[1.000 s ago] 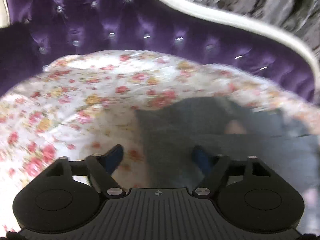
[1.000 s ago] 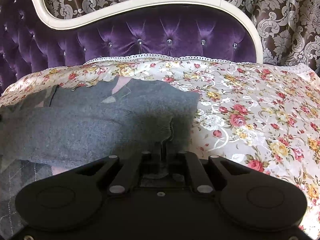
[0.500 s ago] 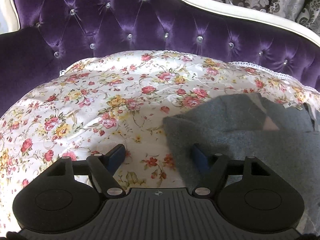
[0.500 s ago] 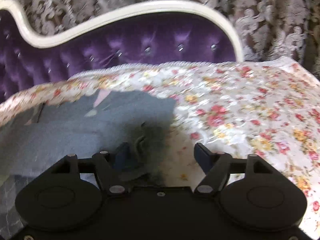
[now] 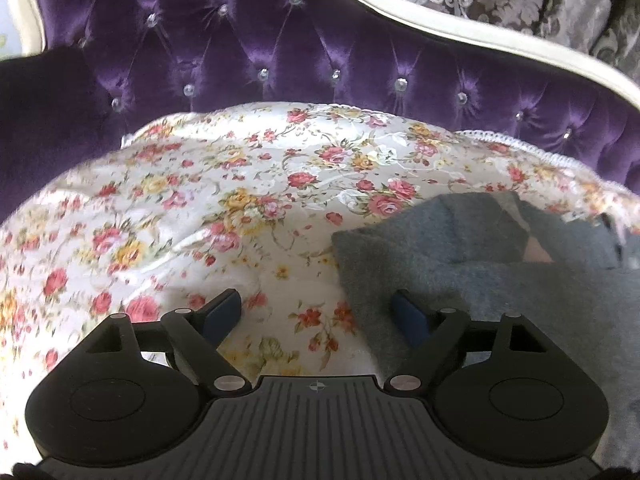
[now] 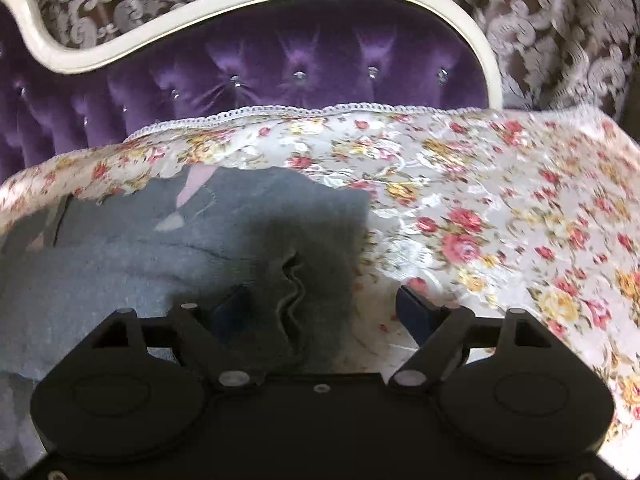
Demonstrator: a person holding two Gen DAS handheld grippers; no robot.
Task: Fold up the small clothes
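Only right view, puckered grey garment (image 6: pixel 288 280) fold

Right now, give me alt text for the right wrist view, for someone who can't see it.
The right gripper is open, its jaws having just been opening, over the rumpled edge of a grey knit garment it does not grip. The garment lies on a floral cover spread over a purple tufted sofa with a cream frame, with patterned curtains behind.
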